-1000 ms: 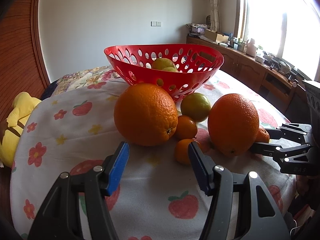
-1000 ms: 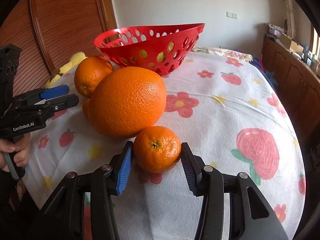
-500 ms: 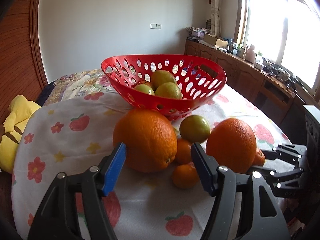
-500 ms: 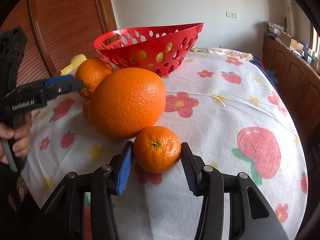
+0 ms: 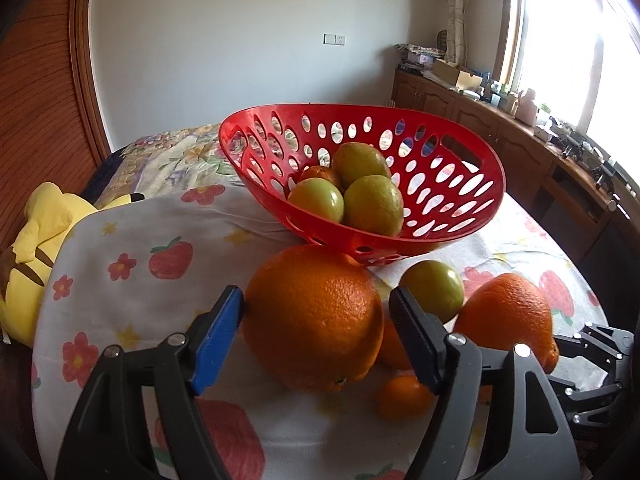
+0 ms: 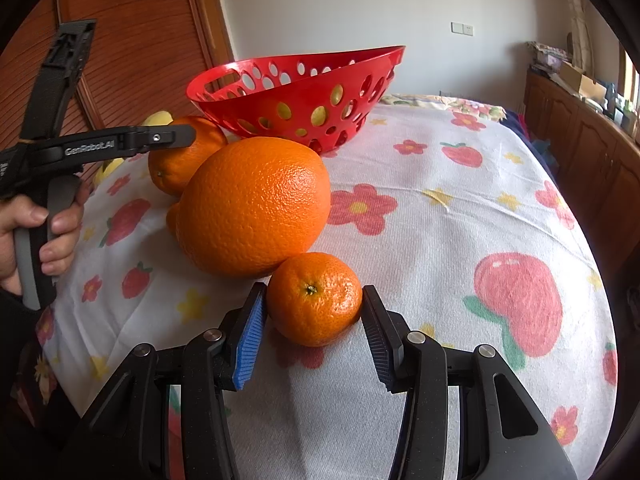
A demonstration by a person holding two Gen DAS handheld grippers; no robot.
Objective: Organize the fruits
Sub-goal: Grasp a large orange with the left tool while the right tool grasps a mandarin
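Floral-and-strawberry tablecloth [image 6: 460, 232] over a round table, white wall behind, wooden cabinets along the window side. Red perforated basket [image 5: 472, 208] at table centre, holding three green fruits [image 5: 374, 204] and one small orange fruit, partly hidden behind them.

Left gripper [image 5: 320, 336]: spread wide, fingers either side of a large orange [image 5: 312, 316]. Blue pad [image 5: 218, 340] touching or just beside the orange's left flank; black pad on the other side just beside it, contact not resolvable. Orange resting on the cloth just in front of the basket. From the right wrist view, upper finger lying across the top of this orange [image 6: 182, 156].

Beside the large orange: one loose green fruit [image 5: 434, 294] near the basket foot, a small mandarin [image 5: 404, 396] low in the left wrist view, another orange fruit partly hidden behind the black finger. Second large orange [image 6: 256, 204] to the right, close to the green fruit.

Right gripper [image 6: 314, 318]: fingers around a small mandarin [image 6: 314, 298] sitting on the cloth, touching the front of the second large orange. Both pads at or very near the peel; firm grip not confirmable, fruit not lifted. Left hand [image 6: 36, 236] wrapped around its gripper handle at frame edge.

Yellow plush toy [image 5: 36, 236] at the far left table edge.
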